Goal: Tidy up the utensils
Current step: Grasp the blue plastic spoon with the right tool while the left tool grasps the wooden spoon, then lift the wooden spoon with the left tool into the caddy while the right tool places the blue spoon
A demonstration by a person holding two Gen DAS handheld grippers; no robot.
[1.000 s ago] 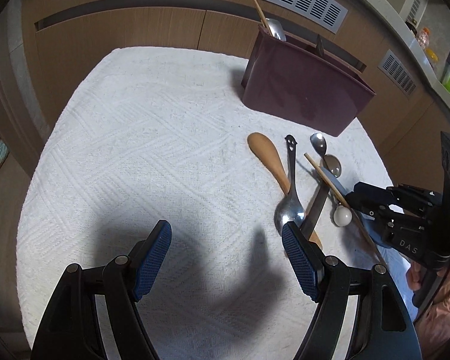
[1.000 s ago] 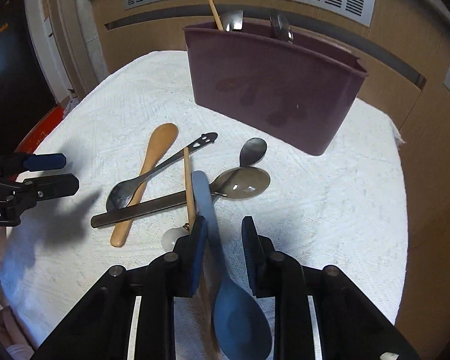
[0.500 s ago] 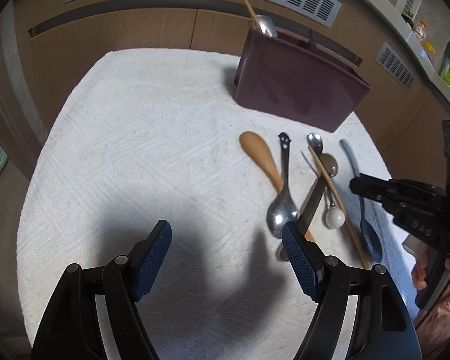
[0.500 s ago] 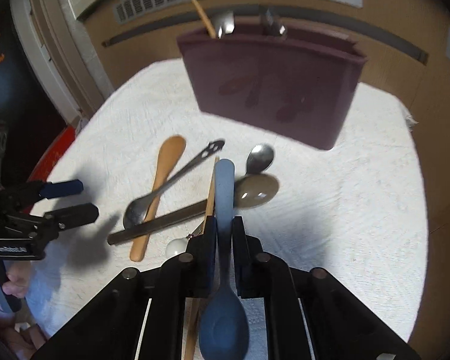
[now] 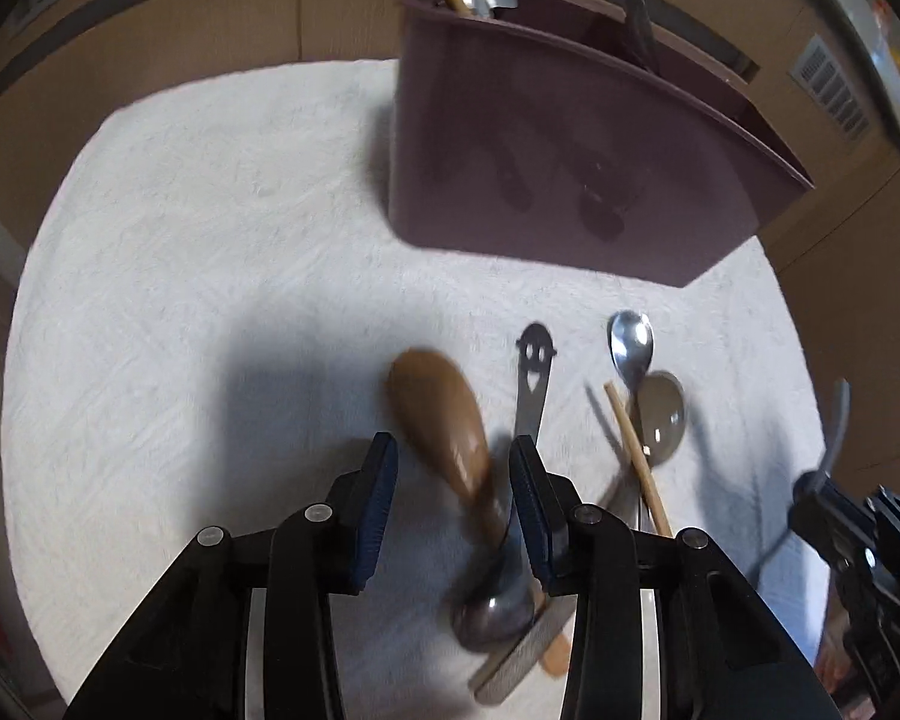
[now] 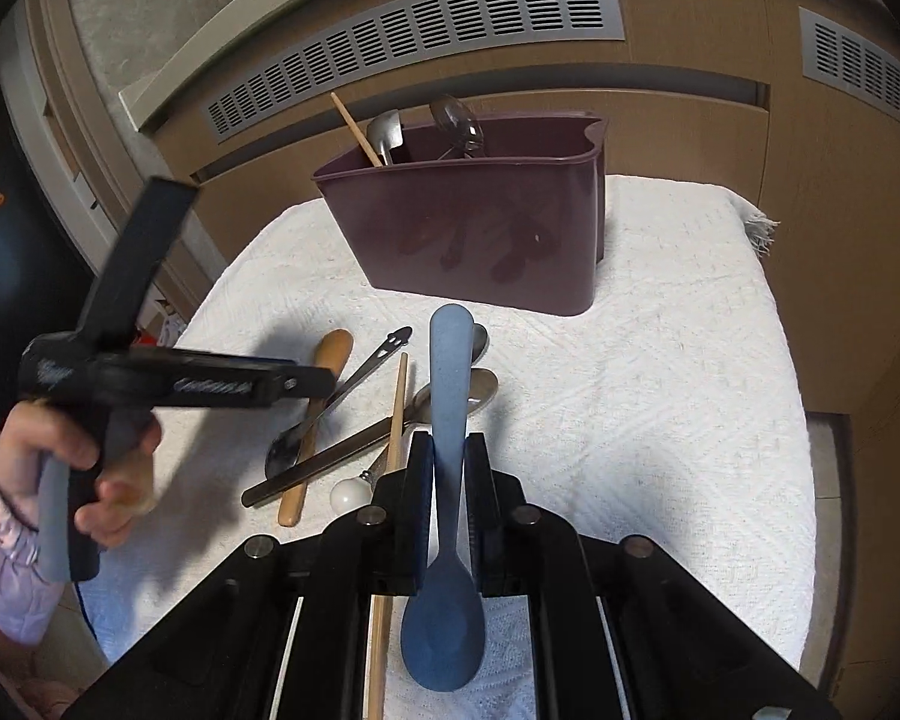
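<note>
utensils: a loose heap on the white cloth [image 6: 660,372], in front of the caddy
caddy [image 6: 480,228]: smooth maroon plastic, oblong with rounded corners, standing upright at the far side of the cloth; one wooden stick, one metal spoon and one dark spoon poke out of it
blue spoon [image 6: 447,420]: matte plastic, flat handle, oval bowl; handle points toward the caddy, bowl toward the camera
right gripper [image 6: 448,468]: fingers clamped on the blue spoon's handle, holding it clear above the heap
wooden spoon [image 5: 444,420]: one, smooth brown, rounded bowl, lying on the cloth
left gripper [image 5: 453,480]: blue ribbed pads either side of the wooden spoon's neck, jaws closing, not yet pressing
metal spoons: three shiny ones in the heap, one with a smiley cut-out handle [image 5: 534,372]
chopstick [image 5: 633,450]: one, pale wood, lying across the heap
flat metal bar [image 6: 324,468]: one, dark, under the chopstick
white ball [image 6: 348,495]: one, glossy, beside the bar
cloth: woven, diamond-textured, fringed at one corner
</note>
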